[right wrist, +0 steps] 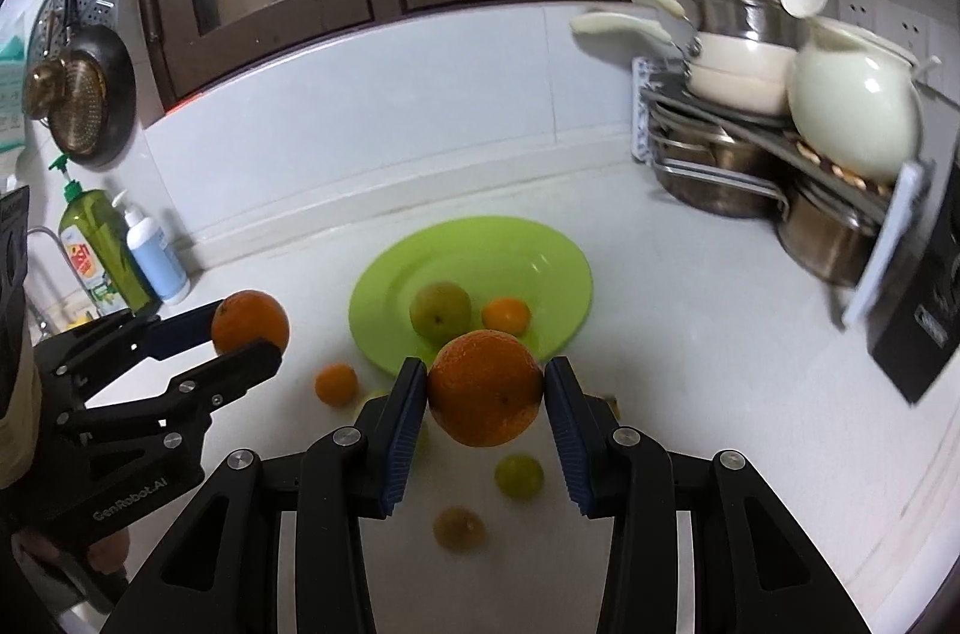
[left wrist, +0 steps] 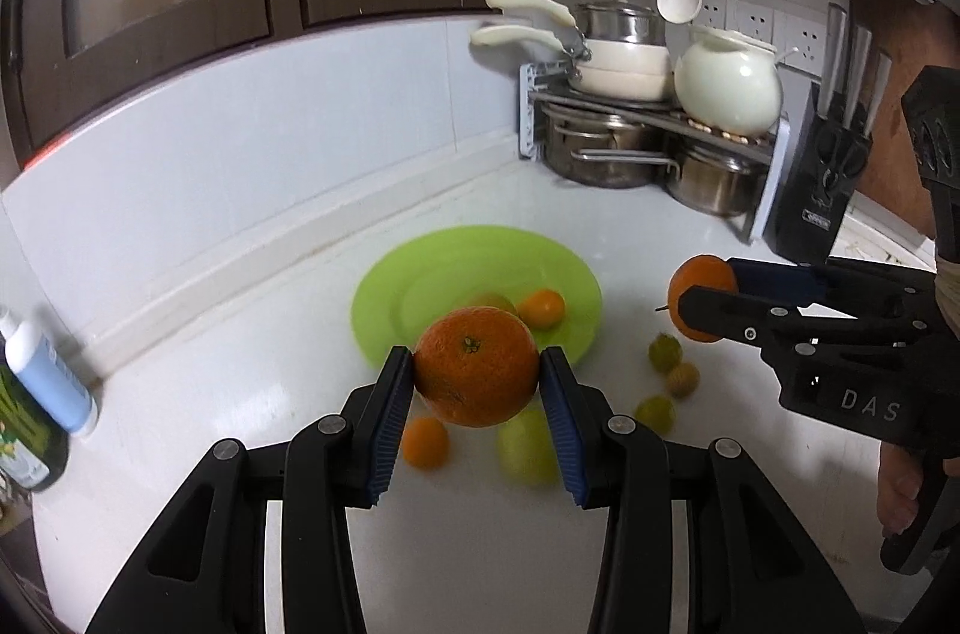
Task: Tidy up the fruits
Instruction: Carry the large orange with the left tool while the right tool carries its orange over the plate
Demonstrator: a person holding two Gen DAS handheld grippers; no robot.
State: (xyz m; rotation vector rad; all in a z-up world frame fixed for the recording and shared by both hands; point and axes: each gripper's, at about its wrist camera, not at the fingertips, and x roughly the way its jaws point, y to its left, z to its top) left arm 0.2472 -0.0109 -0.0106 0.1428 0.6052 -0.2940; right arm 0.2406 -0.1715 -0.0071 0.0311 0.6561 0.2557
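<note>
While each of your grippers carries an orange above the white counter [left wrist: 252, 382], the green plate [left wrist: 420, 274] lies beyond them in the middle of both views. Your left gripper [left wrist: 477, 382] is clamped on a large orange [left wrist: 477, 373], blue pads pressed to its two sides; in the right wrist view this same gripper [right wrist: 255, 334] enters from the left edge with that orange [right wrist: 249, 322] at its tips. Your right gripper [right wrist: 485, 397] grasps a second orange [right wrist: 485, 388] in the lower centre of its own view, and shows at the right of the left wrist view. On the plate sit a greenish fruit [right wrist: 440, 311] and a small orange fruit [right wrist: 506, 316], near each other. Loose on the counter, in front of the plate, lie more small fruits: an orange one [right wrist: 336, 383], a green one [right wrist: 519, 476] and a brownish one [right wrist: 459, 527]. At the upper right, pots [left wrist: 606, 142] stand on a metal rack [left wrist: 660, 112], and soap bottles [right wrist: 129, 256] stand at the left.
</note>
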